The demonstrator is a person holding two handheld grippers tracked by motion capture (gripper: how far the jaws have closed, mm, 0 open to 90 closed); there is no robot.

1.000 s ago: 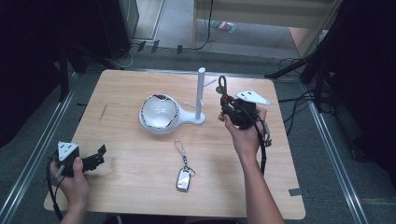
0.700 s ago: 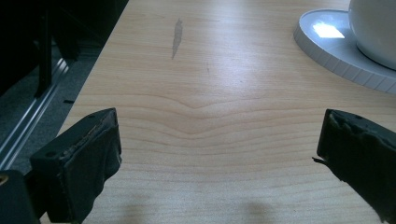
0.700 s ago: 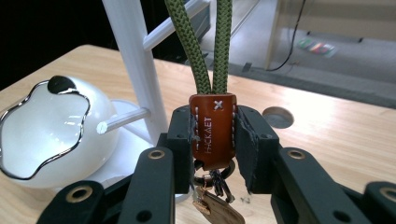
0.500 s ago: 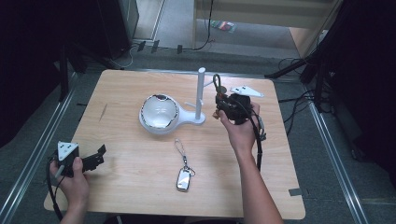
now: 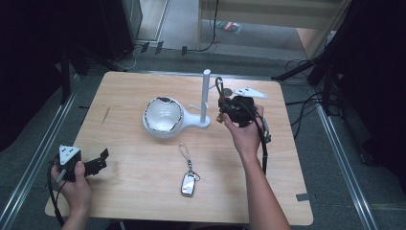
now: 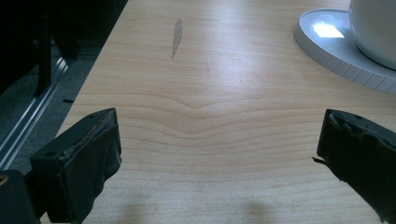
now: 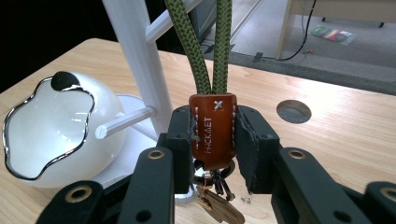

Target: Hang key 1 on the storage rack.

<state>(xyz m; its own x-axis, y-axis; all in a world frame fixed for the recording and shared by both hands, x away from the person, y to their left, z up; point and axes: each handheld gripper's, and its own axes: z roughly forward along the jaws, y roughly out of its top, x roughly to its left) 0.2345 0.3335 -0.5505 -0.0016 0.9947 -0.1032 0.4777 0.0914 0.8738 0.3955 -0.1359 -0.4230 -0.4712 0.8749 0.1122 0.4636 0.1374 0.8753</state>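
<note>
Jaws of the right gripper (image 7: 212, 140) clamp the brown tab of a green-corded keyring (image 7: 213, 128), now carried leftward close beside the white stand's post (image 5: 205, 96), while the left gripper (image 5: 98, 160) stays put, wide open, over the worktop (image 5: 134, 158).

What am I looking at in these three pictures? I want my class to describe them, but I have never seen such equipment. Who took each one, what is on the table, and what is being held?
No robot here: a person holds a two-jaw gripper in each hand. One camera looks down from above; the other two ride on the grippers, looking along their black jaws. On the wooden table stand a white bowl and a white stand with pegs; a key fob on a loop lies nearer the person. The right gripper is shut on a brown leather tab joining a green cord loop, with keys below. The left gripper is open, holding nothing.
</note>
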